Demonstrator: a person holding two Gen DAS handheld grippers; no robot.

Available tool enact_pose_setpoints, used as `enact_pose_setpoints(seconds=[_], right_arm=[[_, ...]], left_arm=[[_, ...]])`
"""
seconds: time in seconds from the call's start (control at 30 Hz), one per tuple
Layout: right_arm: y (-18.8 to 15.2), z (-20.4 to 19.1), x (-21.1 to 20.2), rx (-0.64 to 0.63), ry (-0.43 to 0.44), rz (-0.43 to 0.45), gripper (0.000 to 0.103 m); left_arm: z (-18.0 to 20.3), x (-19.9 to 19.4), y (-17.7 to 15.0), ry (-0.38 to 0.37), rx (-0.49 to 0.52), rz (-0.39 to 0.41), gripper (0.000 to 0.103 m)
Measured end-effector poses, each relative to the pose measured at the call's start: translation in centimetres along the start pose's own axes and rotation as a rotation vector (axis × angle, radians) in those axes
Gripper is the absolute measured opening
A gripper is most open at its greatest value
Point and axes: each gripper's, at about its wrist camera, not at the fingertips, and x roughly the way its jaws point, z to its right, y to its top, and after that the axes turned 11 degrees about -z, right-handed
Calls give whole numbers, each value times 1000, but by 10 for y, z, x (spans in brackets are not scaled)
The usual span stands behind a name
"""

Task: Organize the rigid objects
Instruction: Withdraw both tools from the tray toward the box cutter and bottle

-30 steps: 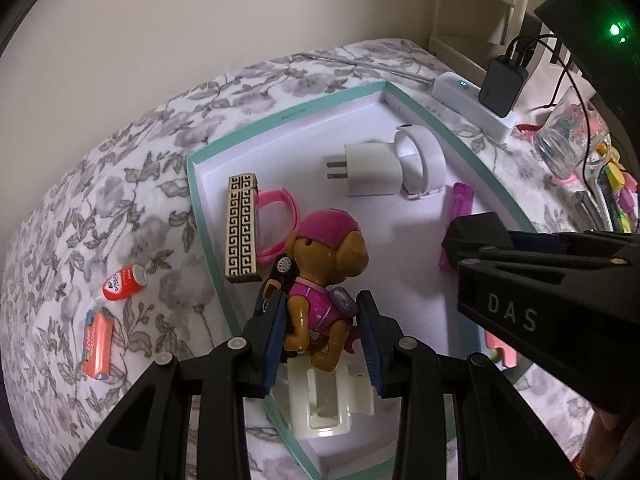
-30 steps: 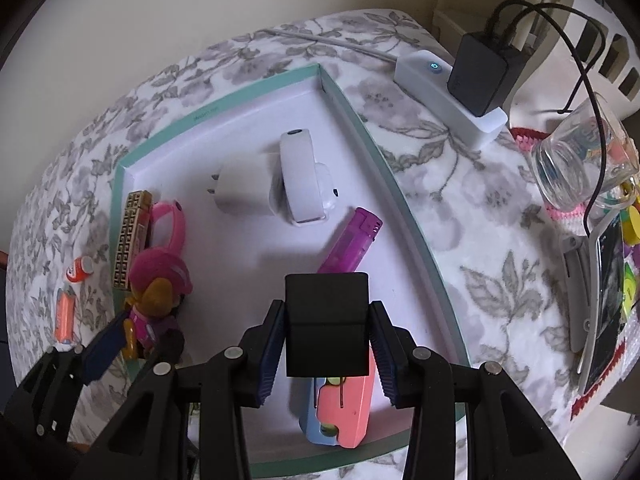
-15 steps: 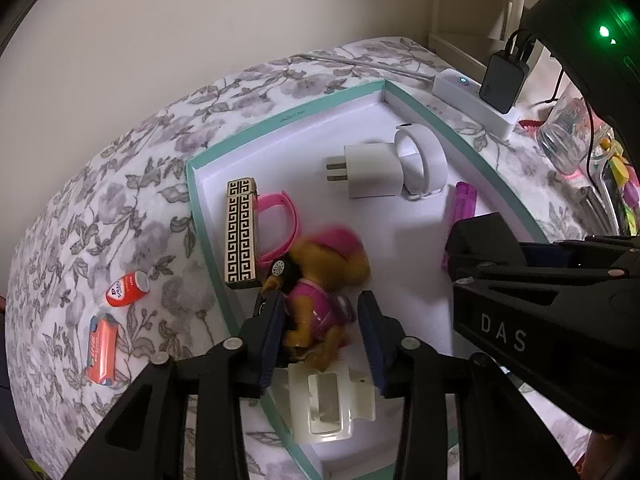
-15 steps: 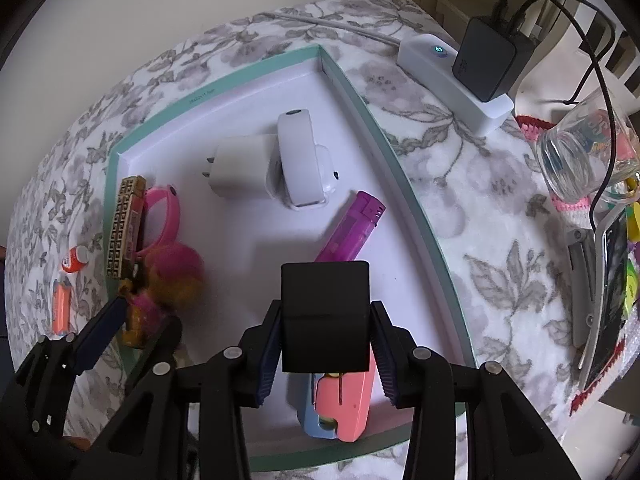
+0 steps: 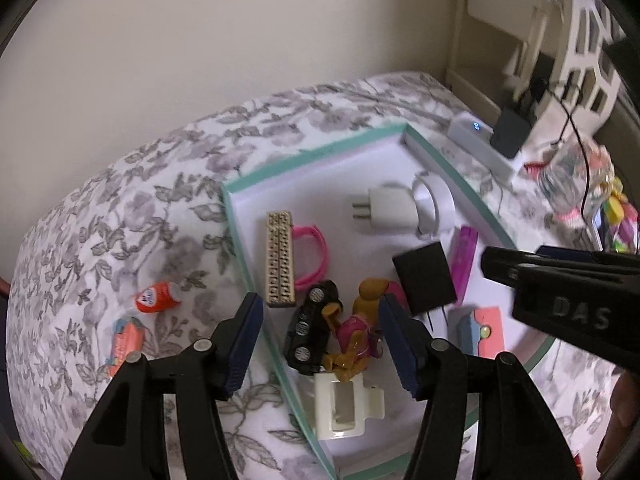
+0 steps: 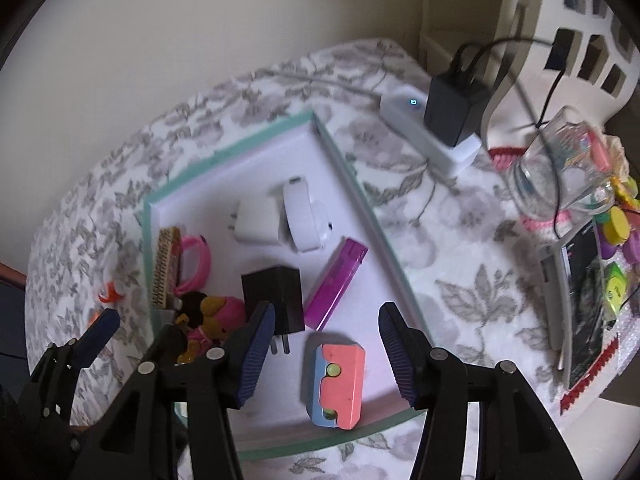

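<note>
A white tray with a teal rim (image 5: 236, 232) lies on a floral cloth. My left gripper (image 5: 320, 340) hovers over its near left corner, its jaws opening and free of the pink toy dog (image 5: 360, 328), which lies tipped over beside a black toy car (image 5: 310, 328). In the right wrist view my right gripper (image 6: 326, 348) is also opening, with nothing gripped. The black plug charger (image 6: 274, 300) lies flat in the tray just past its left finger, next to a purple lighter (image 6: 336, 284). A pink and blue block (image 6: 338, 384) lies below the jaws.
The tray also holds a white charger (image 5: 384, 208), a white band (image 5: 434, 204), a patterned bar (image 5: 280, 258), a pink ring (image 5: 310, 252) and a white clip (image 5: 344, 404). An orange bottle (image 5: 156, 298) lies left of it. A power strip (image 6: 432, 140), glass jar (image 6: 560, 172) and phone (image 6: 584, 300) sit to the right.
Both grippers have opened and lifted. The toy dog left the left jaws and fell onto its side. The black charger left the right jaws and now lies in the tray.
</note>
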Motion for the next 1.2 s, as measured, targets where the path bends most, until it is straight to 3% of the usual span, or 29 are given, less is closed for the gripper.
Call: enact_pose_setpoints(seconds=[0.07,0.17,0.37,0.63,0.83,0.97,1.2], right_arm=[[-1,0,-9,7,-4,25,65],[-1,-3,-19,0,-7,56,68],[1,-12,-20,-44,-18,63,75],[0,-23,-10,-84,-30,54,85],[0,-19,-7,-64,-29,55,95],[0,-18,-4,-59,-31,54,103],[0,-22,-3,-66,-28,64,103]], left_arm=[[-9,-10,2,-7,-34,16,64],[-23,-20,5,-8,-75,35,77],[-56,-26,10,9,-185,42,81],[-86,-8,4,4,-325,-35,82],[-92,-2,0,0,-360,-66,83],[-97,-1,-2,1,-383,-69,92],[-113,-3,-4,4,-448,-67,92]])
